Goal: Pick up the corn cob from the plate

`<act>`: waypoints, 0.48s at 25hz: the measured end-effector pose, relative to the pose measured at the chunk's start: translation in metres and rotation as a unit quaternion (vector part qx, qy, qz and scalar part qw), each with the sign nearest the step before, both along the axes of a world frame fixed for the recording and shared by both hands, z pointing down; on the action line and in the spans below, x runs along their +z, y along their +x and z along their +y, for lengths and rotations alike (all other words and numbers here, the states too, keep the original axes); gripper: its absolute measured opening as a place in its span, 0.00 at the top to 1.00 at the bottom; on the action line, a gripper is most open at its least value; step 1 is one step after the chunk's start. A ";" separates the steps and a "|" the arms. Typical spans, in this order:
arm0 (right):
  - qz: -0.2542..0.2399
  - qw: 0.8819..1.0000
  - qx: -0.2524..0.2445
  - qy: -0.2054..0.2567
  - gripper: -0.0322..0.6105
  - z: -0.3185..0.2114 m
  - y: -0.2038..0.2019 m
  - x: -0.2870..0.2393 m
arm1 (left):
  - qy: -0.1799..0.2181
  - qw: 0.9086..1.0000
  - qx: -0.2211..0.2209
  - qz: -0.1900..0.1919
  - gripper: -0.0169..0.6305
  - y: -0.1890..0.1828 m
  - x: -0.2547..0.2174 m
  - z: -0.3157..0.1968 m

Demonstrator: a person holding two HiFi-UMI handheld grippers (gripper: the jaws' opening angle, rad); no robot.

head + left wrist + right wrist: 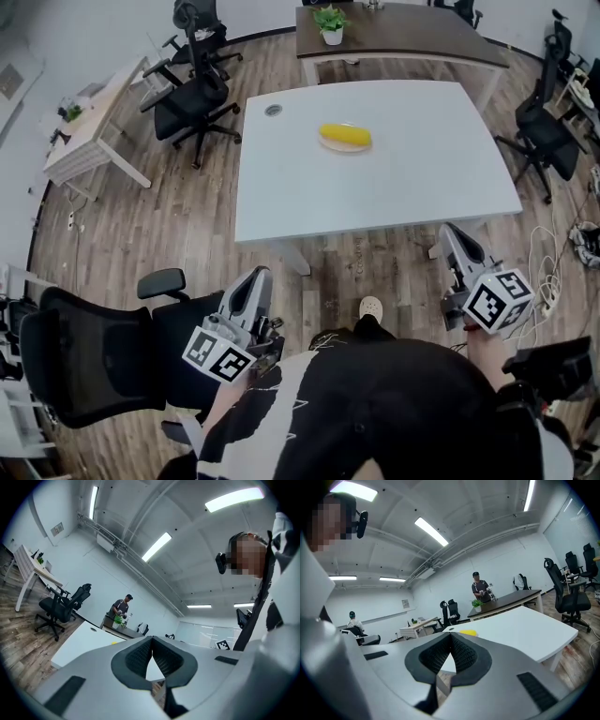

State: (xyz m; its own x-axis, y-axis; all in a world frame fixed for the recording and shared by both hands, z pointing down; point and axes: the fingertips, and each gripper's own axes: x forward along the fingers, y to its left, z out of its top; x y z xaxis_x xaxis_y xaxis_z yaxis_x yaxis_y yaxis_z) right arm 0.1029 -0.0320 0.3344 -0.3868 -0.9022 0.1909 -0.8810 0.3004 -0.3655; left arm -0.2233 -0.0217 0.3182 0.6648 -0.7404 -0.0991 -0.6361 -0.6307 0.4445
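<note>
A yellow corn cob (345, 136) lies on a small plate (345, 148) at the middle of the white table (394, 187). Both grippers hang low in front of the person, short of the table's near edge. My left gripper (261, 275) is shut with nothing between its pads. My right gripper (449, 231) is also shut and empty. In the right gripper view the corn cob (468, 632) shows just beyond the closed tips (451, 635). The left gripper view has the cob (114, 643) as a small yellow spot left of the closed tips (152, 639).
A black office chair (89, 356) stands close at my left. More chairs (192, 98) and a light wooden desk (94, 127) sit at the far left. A dark desk (403, 33) with a potted plant (331, 23) lies beyond the table. Cables (562, 253) trail on the floor at right. A person (480, 588) stands at the dark desk.
</note>
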 end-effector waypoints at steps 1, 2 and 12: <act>0.002 1.000 -0.003 -0.002 0.93 -0.007 0.001 -0.001 | -0.001 1.000 -0.004 0.000 0.95 0.002 0.000 -0.007; 0.003 1.000 -0.009 -0.002 0.93 -0.015 0.002 -0.001 | -0.001 1.000 -0.007 0.000 0.95 0.004 0.000 -0.014; 0.003 0.999 -0.051 0.019 0.93 -0.090 0.016 -0.012 | 0.012 0.999 -0.036 0.006 0.95 0.028 -0.009 -0.066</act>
State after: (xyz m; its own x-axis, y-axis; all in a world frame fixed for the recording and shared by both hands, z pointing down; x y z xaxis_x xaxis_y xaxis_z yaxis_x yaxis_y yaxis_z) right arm 0.1189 -0.1217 0.3222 -0.4759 -0.8649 0.1594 -0.8472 0.4023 -0.3469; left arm -0.1955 -0.0881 0.3096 0.6082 -0.7839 -0.1248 -0.6753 -0.5936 0.4377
